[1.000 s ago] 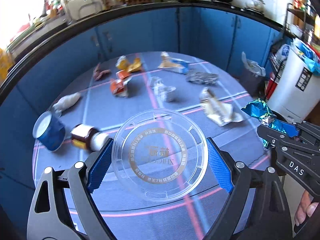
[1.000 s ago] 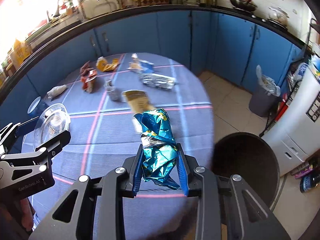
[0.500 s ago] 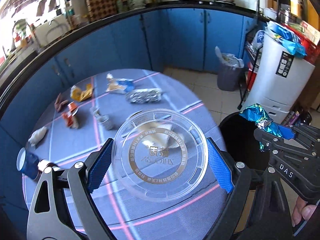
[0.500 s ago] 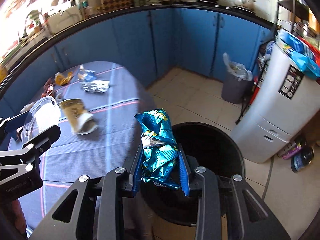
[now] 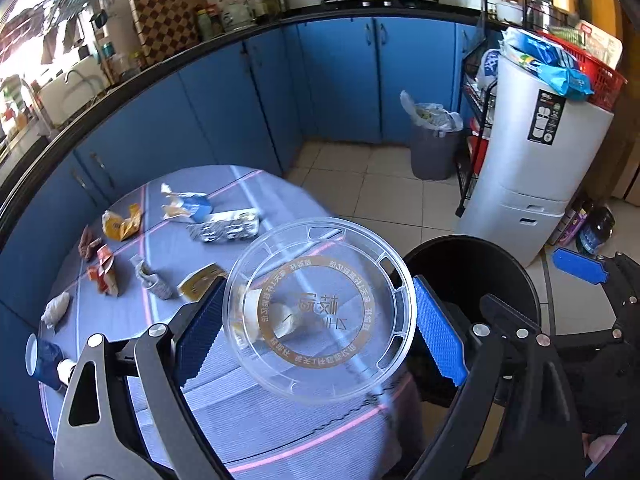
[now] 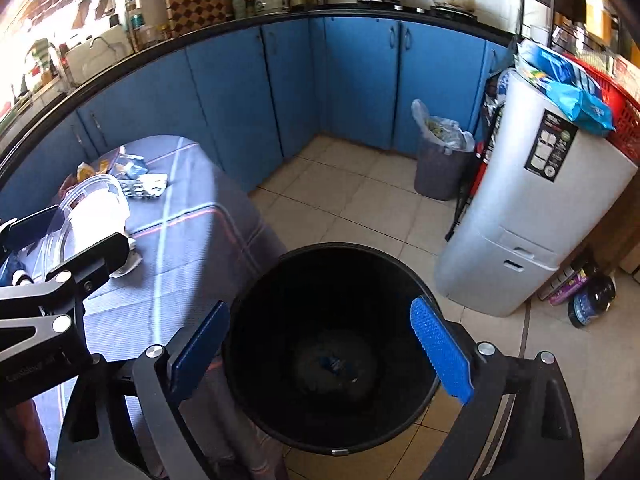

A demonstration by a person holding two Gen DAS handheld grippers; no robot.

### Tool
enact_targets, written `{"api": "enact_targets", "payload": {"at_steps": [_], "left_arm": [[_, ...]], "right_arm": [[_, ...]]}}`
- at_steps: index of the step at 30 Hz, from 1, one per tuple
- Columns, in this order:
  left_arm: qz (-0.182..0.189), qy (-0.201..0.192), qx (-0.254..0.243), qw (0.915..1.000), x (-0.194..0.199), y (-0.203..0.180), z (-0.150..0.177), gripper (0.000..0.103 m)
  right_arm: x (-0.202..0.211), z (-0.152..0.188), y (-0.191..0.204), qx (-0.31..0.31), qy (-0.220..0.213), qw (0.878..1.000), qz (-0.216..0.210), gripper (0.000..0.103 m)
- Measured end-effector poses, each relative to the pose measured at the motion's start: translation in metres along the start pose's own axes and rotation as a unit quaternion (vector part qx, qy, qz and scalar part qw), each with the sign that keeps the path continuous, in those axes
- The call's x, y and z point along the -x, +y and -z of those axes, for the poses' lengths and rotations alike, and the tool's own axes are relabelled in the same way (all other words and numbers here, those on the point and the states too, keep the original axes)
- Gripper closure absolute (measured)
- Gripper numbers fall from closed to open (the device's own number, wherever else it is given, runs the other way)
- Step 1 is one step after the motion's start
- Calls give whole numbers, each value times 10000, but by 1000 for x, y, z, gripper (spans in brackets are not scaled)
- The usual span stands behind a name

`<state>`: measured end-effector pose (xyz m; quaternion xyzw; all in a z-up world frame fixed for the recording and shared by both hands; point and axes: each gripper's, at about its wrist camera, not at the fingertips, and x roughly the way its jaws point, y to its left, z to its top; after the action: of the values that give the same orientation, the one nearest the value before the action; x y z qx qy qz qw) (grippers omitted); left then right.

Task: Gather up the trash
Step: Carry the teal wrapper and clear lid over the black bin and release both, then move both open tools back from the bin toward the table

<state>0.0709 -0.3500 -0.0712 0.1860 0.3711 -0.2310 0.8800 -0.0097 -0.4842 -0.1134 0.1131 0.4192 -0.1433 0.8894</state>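
My left gripper [image 5: 318,326] is shut on a clear round plastic lid [image 5: 320,308] with a gold ring of print, held above the table edge beside the black trash bin [image 5: 480,264]. My right gripper [image 6: 320,344] is open and empty, right above the bin's mouth [image 6: 332,344]. A bit of blue foil wrapper [image 6: 332,362] shows deep at the bin's bottom. The lid and left gripper also show at the left of the right wrist view [image 6: 92,216]. Several wrappers, such as a silver foil pack [image 5: 224,228] and an orange packet [image 5: 120,222], lie on the blue table [image 5: 256,424].
A blue cup [image 5: 42,358] lies at the table's left edge. A grey lined bin [image 6: 440,160] stands by the blue cabinets. A white appliance [image 6: 532,208] with a red basket on top stands at the right, with bottles [image 6: 592,296] on the tiled floor beside it.
Both grippers swung right from the table toward the black bin. My right gripper opened and the blue foil wrapper dropped into the bin. The left still holds the lid.
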Motion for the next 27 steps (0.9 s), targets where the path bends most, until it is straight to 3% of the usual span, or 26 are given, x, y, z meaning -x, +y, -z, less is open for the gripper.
{"api": "enact_targets", "payload": {"at_steps": [15, 27], "left_arm": [[150, -118, -223, 9996, -4, -39, -16, 13], [137, -229, -252, 9993, -1, -42, -17, 11]], "right_arm": [[-3, 8, -36, -293, 54, 9995, 133, 14], [-5, 10, -35, -308, 87, 9994, 117, 14]]}}
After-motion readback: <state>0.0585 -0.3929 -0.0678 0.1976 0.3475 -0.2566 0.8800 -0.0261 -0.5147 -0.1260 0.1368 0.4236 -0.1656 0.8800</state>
